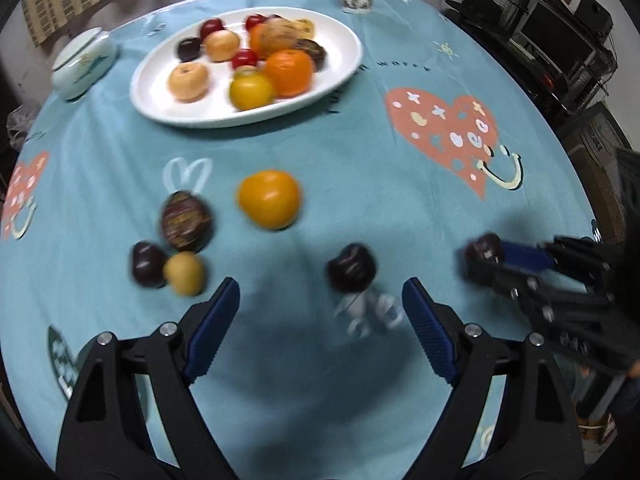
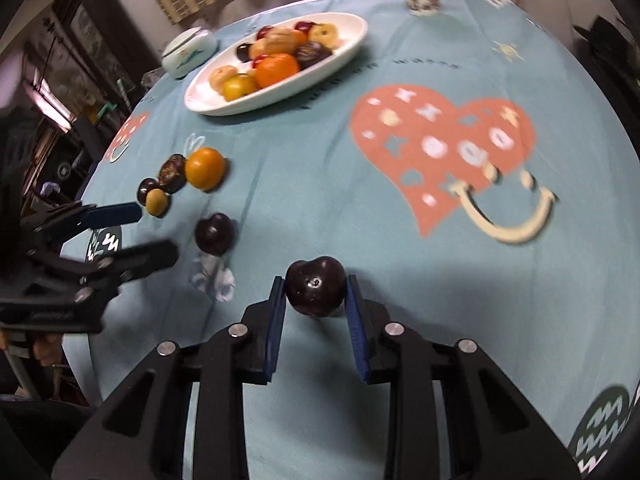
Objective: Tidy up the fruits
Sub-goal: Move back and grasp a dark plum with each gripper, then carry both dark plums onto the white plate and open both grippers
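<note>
Right tool (image 2: 316, 292) clamps a dark plum (image 2: 315, 286) just above the blue-clothed counter (image 2: 360, 220).
The left tool (image 1: 320, 300) hangs with its fingers apart near a second plum (image 1: 352, 267); an orange (image 1: 269, 199) and three smaller fruits lie farther left, well short of the filled white plate (image 1: 160, 104).

A glossy dark plum (image 2: 315, 286) sits between matt blue ribbed pads (image 2: 276, 328), over soft printed cloth (image 2: 360, 220); at twelve o'clock, a smooth glazed white plate (image 1: 344, 64).
</note>
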`<state>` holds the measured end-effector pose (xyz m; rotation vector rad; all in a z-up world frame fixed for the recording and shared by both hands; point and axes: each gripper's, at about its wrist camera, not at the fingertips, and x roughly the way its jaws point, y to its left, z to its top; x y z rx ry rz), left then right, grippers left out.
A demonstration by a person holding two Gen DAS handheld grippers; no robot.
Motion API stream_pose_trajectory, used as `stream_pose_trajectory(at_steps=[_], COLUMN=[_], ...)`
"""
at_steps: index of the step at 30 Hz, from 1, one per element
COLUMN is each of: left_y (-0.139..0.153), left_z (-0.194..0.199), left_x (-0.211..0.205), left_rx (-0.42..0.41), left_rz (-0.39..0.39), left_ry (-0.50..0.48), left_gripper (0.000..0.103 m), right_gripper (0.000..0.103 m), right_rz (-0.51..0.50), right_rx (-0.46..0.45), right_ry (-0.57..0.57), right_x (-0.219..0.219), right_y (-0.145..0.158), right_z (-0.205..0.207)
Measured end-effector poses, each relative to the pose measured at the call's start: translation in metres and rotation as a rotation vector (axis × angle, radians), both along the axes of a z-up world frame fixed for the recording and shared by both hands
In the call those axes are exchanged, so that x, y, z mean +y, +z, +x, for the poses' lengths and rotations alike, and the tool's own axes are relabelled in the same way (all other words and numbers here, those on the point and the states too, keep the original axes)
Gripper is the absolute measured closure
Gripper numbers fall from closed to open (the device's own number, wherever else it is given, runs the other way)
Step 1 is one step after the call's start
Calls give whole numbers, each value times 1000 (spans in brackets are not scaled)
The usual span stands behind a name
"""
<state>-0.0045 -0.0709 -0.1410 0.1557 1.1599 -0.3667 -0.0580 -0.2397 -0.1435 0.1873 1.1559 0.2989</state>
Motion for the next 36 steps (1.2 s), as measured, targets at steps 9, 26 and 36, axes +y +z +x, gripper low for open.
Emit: stream_pose_trajectory(at_steps=[9, 26, 36], left_y=[-17, 50, 53], left_z=[8, -24, 11], left_x=[-26, 8, 33], left_rx=[20, -160, -148], left_rz=[60, 56, 29], left_ry=[-43, -49, -31], left_gripper=[72, 72, 72], right_gripper=[73, 73, 73], right_rz=[22, 47, 40], right_rx=[2, -16, -32], right_ry=[-1, 106, 149], right_x=[-6, 49, 74], right_y=[4, 13, 22], right_z=[-12, -8, 24])
